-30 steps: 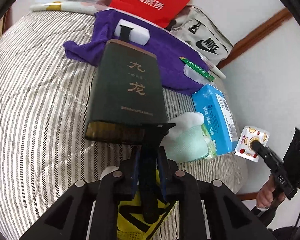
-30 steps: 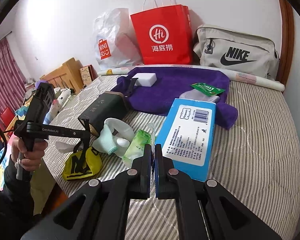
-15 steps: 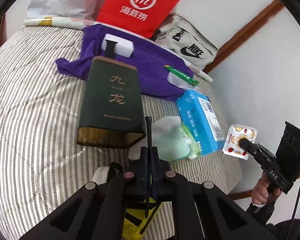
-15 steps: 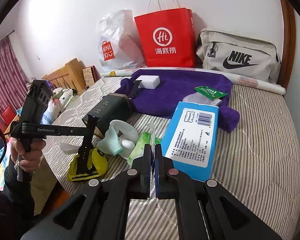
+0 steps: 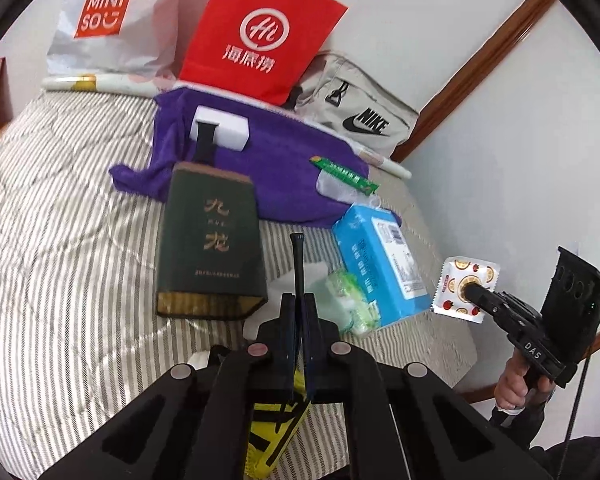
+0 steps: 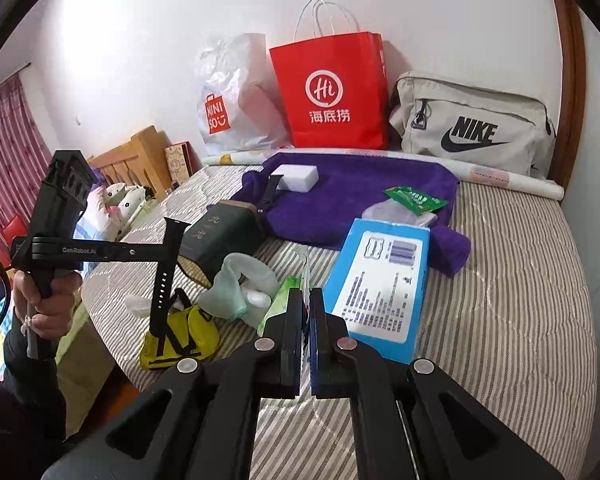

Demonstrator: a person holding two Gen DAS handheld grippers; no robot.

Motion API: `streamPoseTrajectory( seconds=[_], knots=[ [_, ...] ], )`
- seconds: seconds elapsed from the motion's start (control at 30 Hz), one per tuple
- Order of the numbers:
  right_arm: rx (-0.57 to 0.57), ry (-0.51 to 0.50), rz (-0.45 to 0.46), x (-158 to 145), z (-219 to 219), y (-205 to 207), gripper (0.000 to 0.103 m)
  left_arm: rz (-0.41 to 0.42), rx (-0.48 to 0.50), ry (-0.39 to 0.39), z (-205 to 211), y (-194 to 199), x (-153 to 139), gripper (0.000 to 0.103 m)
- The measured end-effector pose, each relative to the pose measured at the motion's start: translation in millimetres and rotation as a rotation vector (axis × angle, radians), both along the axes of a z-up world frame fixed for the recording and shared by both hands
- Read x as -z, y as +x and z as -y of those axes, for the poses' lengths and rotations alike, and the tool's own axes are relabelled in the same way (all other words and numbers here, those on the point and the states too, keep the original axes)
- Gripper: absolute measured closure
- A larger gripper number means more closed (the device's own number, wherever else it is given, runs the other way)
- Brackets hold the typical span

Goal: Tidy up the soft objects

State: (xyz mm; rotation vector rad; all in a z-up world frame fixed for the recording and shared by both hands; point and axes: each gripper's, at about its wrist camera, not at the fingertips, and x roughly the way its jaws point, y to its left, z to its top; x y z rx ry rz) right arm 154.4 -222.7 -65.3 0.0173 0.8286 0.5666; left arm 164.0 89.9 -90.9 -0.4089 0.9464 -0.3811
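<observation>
left wrist view has the left gripper pinched tight on a black watch strap, its long axis running up and away from the fingers, above the striped bed. right gripper is pressed together on a thin patterned packet, mostly hidden edge-on in its own view. the strap's lower end, over the yellow pouch, is cut off by the jaws.

Bare striped mattress lies open at right, while a blue tissue pack, dark green box and purple towel crowd the middle, bags lining the far wall.
</observation>
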Motion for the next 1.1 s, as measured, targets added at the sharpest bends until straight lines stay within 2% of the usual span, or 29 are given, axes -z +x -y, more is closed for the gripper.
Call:
streamPoseTrajectory(
  seconds=[0.27,0.63,1.1],
  knots=[
    [0.017,-0.002,0.036,-11.5,-1.3,18.1,0.100,0.044,-0.026,0.007,-7.7,15.2,-25.6,0.099],
    [0.015,-0.021,0.066,-18.7,-10.3,64.1,0.100,0.090,-0.041,-0.002,-15.4,60.4,-54.1,0.099],
    [0.024,-0.052,0.039,2.7,-27.0,144.3,0.100,0.076,-0.036,-0.032,-28.6,139.3,-47.8,0.099]
  ],
)
